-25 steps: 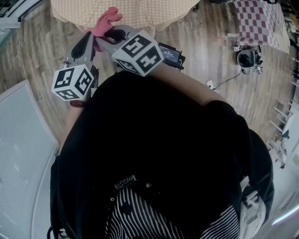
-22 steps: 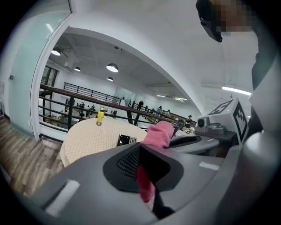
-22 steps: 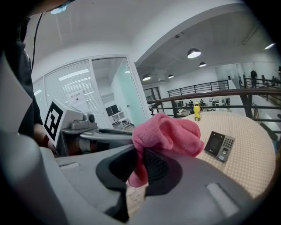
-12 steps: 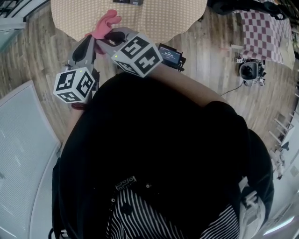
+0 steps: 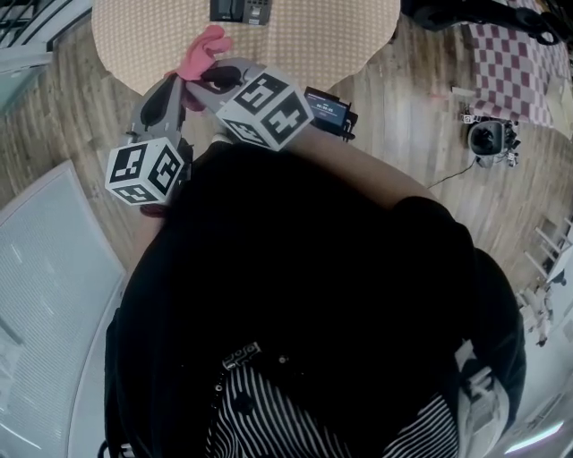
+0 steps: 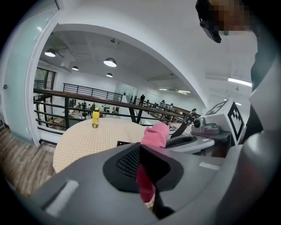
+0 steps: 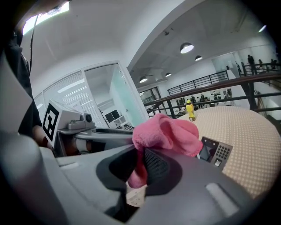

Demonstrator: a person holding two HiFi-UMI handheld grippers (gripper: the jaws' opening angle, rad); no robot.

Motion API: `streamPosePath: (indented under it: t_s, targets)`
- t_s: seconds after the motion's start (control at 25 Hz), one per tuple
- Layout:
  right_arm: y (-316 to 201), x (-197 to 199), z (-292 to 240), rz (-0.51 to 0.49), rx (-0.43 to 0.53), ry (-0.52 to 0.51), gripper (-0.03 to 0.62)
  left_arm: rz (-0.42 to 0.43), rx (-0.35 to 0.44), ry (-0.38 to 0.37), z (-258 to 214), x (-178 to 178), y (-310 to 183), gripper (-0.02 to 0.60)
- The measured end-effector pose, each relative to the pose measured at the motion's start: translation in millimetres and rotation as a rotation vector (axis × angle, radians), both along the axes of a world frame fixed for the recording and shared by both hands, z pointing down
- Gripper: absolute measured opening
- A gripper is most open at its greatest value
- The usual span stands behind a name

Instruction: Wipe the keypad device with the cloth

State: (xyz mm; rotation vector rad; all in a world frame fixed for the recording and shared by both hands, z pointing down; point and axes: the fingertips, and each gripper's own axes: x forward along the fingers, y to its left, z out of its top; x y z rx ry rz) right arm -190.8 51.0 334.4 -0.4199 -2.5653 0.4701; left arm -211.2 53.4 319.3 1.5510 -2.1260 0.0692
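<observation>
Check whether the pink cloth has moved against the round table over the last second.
Yes. In the head view, the pink cloth has advanced farther over the round table, toward the keypad device.

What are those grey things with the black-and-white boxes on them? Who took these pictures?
They are two grabbing tools, each with two jaws; a person holds one in each hand. The patterned boxes are part of them. One picture comes from a camera on the person's head, looking down. The other two come from cameras riding on the left gripper and the right gripper. Both are shut on a pink cloth. Ahead stands a round table with a keypad device and a yellow bottle on it.
</observation>
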Motion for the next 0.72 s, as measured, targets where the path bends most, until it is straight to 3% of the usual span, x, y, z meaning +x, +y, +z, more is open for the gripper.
streamPosePath:
  t_s: [0.32,0.56,0.72]
  targets:
    - [-25,-16,4,0.086,0.020,0.022,0.046,0.098,0.017,0.036,5,-19,-30,-0.002]
    - [-69,-33,-7,0.338,0.072,0.017,0.046,0.361,0.080,0.019,-8,-35,-80,-0.002]
    - [-75,-46,-9,0.443,0.088,0.030,0.046,0.481,0.089,0.025,-9,-46,-90,-0.002]
